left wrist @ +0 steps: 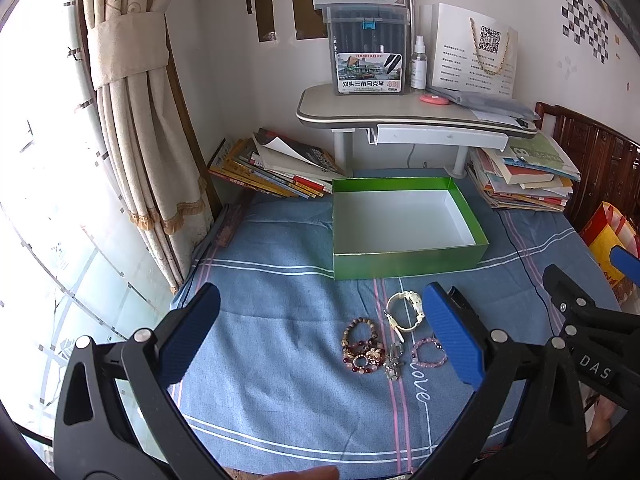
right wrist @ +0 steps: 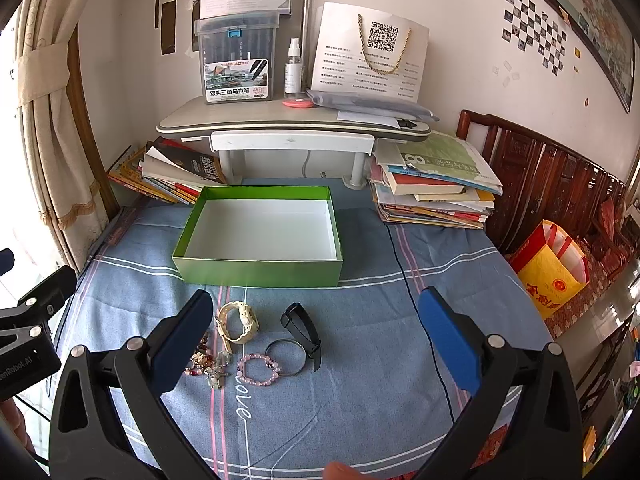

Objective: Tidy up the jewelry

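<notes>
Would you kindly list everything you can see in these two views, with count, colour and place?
box: 1, green outside, white inside, empty, on the bedspread
bedspread: 1, blue with stripes
watch: 1, cream, in front of the box
black band: 1, right of the watch
pink bracelet: 1, near the word "love"
metal ring: 1, dark, beside the pink bracelet
beaded bracelets: several, brown and red, heaped left of the watch
small desk: 1, grey, behind the box
marker case: 1, on the desk
spray bottle: 1, clear
book piles: 2, flanking the desk
yellow bag: 1, far right
left tongs: blue pads, open
right tongs: blue pads, open
</notes>
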{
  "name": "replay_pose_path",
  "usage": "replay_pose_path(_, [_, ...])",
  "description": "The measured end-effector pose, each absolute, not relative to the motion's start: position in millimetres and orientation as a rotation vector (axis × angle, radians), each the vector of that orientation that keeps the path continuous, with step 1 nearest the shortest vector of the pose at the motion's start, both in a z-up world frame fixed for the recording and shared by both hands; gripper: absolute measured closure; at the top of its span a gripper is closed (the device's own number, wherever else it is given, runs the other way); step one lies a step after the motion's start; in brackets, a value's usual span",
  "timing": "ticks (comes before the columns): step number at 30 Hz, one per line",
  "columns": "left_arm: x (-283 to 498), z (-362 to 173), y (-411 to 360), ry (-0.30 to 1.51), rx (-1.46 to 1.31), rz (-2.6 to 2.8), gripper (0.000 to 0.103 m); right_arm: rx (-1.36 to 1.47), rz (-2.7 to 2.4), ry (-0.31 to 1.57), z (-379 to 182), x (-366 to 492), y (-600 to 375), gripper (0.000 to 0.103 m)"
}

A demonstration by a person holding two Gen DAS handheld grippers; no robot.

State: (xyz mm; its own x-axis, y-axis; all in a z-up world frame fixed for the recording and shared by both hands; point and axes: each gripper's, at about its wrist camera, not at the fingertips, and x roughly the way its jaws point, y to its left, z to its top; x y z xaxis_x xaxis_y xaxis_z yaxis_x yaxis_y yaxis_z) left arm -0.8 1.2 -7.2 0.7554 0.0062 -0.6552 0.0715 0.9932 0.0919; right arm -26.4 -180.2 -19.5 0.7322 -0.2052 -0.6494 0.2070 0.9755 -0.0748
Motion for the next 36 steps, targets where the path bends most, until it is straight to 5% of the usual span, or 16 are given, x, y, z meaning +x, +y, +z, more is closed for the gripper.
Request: replay_pose_path(36, [0.4,-10.0,8.6,0.725,0.105,-0.031,0.003,0.001,-0.226,0.719,-21.4,-26.5,-179.3,0.002])
